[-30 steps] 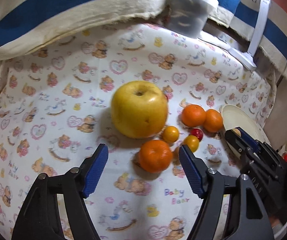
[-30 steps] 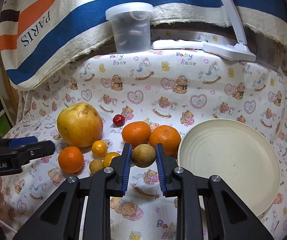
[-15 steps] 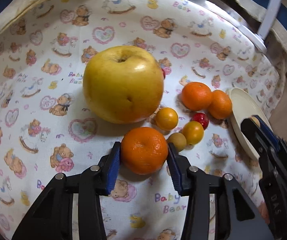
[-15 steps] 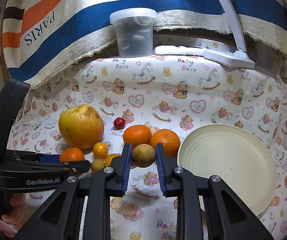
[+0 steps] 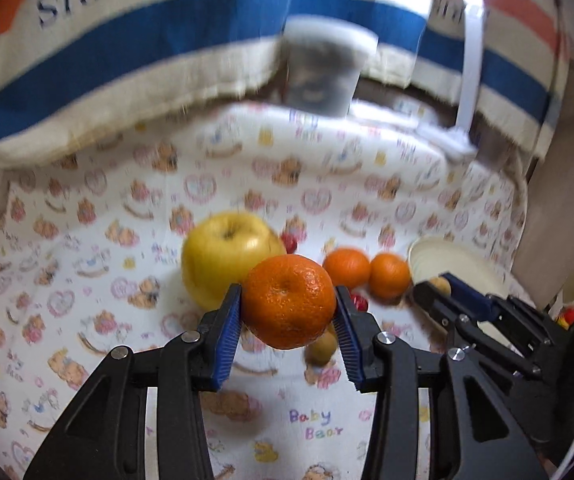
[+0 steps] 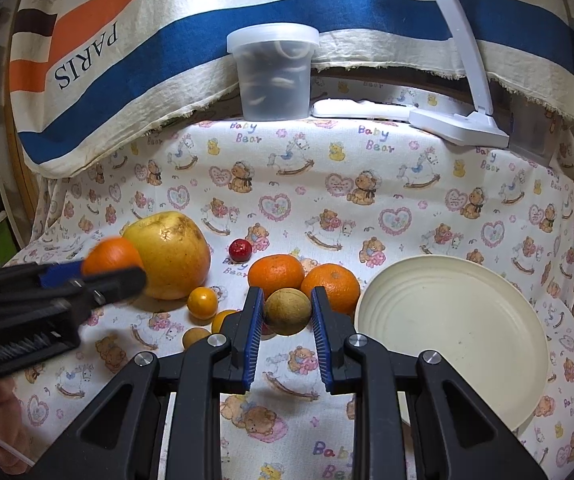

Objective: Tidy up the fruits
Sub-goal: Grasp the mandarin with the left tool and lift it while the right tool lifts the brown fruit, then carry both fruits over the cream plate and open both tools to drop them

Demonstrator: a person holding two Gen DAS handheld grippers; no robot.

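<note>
My left gripper (image 5: pixel 289 312) is shut on an orange tangerine (image 5: pixel 289 302) and holds it above the cloth, in front of the big yellow apple (image 5: pixel 225 258). It also shows in the right wrist view (image 6: pixel 113 256). My right gripper (image 6: pixel 287 314) is shut on a small tan-green round fruit (image 6: pixel 287 311), left of the cream plate (image 6: pixel 453 340). Two tangerines (image 6: pixel 275 270) (image 6: pixel 331 286), a red cherry-size fruit (image 6: pixel 240 249) and small yellow fruits (image 6: pixel 202 302) lie on the cloth.
A lidded plastic tub (image 6: pixel 273 76) and a white lamp base (image 6: pixel 459 126) stand at the back under a striped cloth. The printed table cloth (image 6: pixel 407 208) covers the surface. A cup (image 5: pixel 573 290) stands at the far right.
My left gripper closed on the tangerine and lifted it off the cloth. My right gripper stays shut on the tan-green fruit, nearly still.
</note>
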